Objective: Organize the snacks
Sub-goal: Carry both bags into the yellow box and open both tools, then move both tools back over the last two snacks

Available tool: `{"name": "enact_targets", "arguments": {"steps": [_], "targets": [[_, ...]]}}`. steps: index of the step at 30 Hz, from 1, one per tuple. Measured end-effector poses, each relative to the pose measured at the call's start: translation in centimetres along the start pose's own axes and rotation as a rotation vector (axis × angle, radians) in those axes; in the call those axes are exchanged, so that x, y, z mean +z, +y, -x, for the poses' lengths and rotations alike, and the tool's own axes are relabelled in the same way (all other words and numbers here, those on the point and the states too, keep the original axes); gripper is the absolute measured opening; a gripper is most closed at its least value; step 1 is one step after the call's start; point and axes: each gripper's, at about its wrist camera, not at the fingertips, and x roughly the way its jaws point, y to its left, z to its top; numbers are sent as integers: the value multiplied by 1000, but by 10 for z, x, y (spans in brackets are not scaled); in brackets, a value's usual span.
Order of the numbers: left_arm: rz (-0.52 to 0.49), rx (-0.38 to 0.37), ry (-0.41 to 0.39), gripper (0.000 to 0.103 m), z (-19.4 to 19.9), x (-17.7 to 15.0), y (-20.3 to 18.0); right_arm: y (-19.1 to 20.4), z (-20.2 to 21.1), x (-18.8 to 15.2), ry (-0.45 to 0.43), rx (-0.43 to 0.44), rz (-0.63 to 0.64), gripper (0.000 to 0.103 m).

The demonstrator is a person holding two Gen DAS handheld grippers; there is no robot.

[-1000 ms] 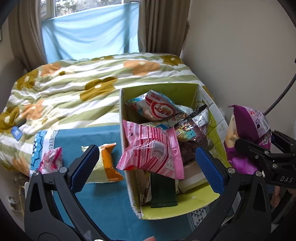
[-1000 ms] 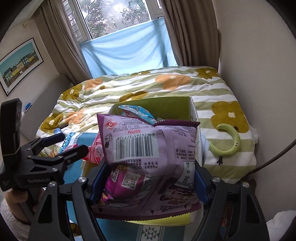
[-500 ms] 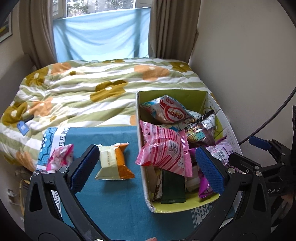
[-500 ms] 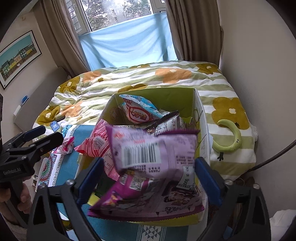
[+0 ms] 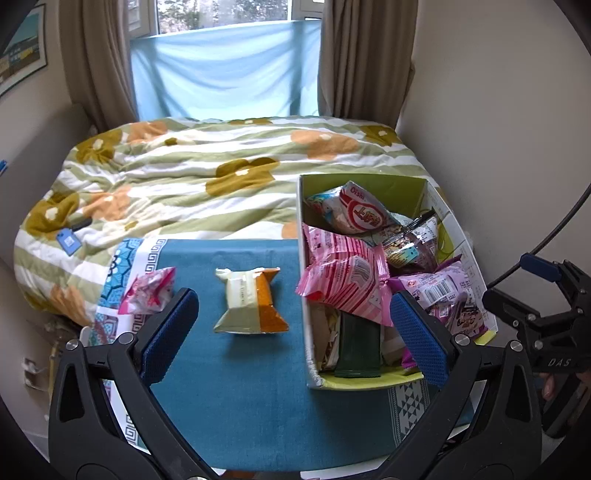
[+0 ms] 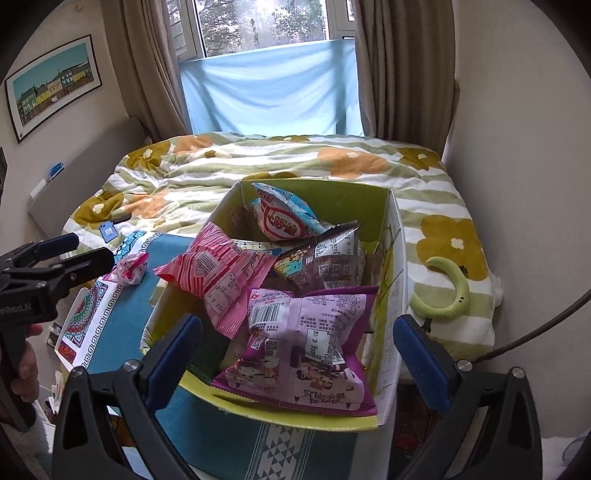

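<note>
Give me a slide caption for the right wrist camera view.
Open right gripper above a purple snack bag lying in the green cardboard box of snacks.

It was a bedroom in a home: a bed [image 5: 229, 173] with a flowered, striped quilt stood under a curtained window [image 6: 266, 26], and a framed picture [image 6: 51, 85] of coloured houses hung on the wall.

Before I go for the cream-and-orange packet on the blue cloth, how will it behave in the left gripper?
The cream-and-orange packet looks puffed and pillow-shaped, so probably light and squashy; it may crumple under the pads. Its glossy film could be slippery, so grip across the middle rather than the crimped ends. Lying flat on the blue cloth, it seems unlikely to roll, though a push may slide it.
</note>
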Motion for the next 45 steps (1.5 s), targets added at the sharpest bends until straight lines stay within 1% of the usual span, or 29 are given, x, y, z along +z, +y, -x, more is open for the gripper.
{"name": "enact_targets", "arguments": {"steps": [2, 5, 9, 10, 12, 16, 20, 24, 27, 32, 37, 45], "targets": [[4, 33, -9, 103, 10, -3, 5, -1, 5, 3, -15, 1, 4, 103], [20, 61, -31, 103, 28, -10, 16, 1, 12, 7, -36, 6, 2, 103], [40, 117, -73, 103, 47, -19, 34, 9, 30, 9, -109, 14, 2, 103], [45, 124, -80, 103, 51, -21, 39, 12, 34, 10, -123, 8, 0, 103], [58, 131, -90, 103, 57, -26, 49, 17, 38, 11, -123, 3, -8, 103], [79, 145, -78, 103, 60, -38, 77, 31, 41, 16, -125, 55, -35, 103], [98, 161, -54, 103, 53, -49, 114, 58, 40, 18, -145, 61, -18, 103], [89, 127, -43, 103, 45, -49, 153, 90, 32, 19, -161, 74, -31, 103], [54, 92, -37, 103, 38, -43, 180, 115, 25, 22, -173, 76, -61, 103], [-9, 29, -24, 103, 18, -27, 218, 155, 7, 32, -161, 73, -114, 103], [-68, -32, 11, 103, -14, -13, 249, 190, -15, 43, -151, 40, -145, 103], [-190, -119, 67, 103, -82, -1, 272, 234, -74, 51, -126, -15, -172, 103]]}}
